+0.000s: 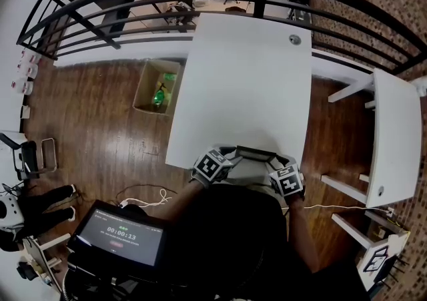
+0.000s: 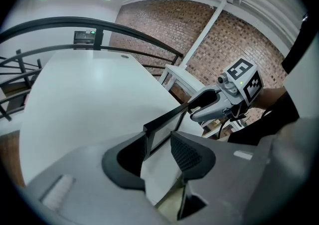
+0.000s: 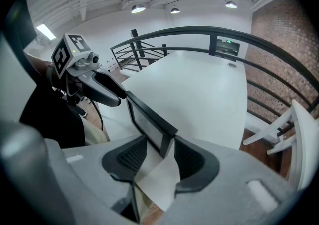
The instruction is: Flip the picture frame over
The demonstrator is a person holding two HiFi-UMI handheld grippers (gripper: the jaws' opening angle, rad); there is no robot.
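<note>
While the picture frame (image 1: 257,153) stands on edge at the near edge of the table (image 1: 247,73), the left gripper (image 2: 158,144) and right gripper (image 3: 160,151) each pinch one end between their jaws.

top (image 1: 233,226): black, long sleeves | left gripper (image 2: 158,144): grey body, black ribbed pads | right gripper (image 3: 159,151): same | marker cube (image 1: 212,165), by table (image 1: 247,79) near edge: black-and-white squares

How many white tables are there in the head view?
2. The middle table fills the picture's centre; the right table stands apart at the right edge. Others may be hidden.
</note>
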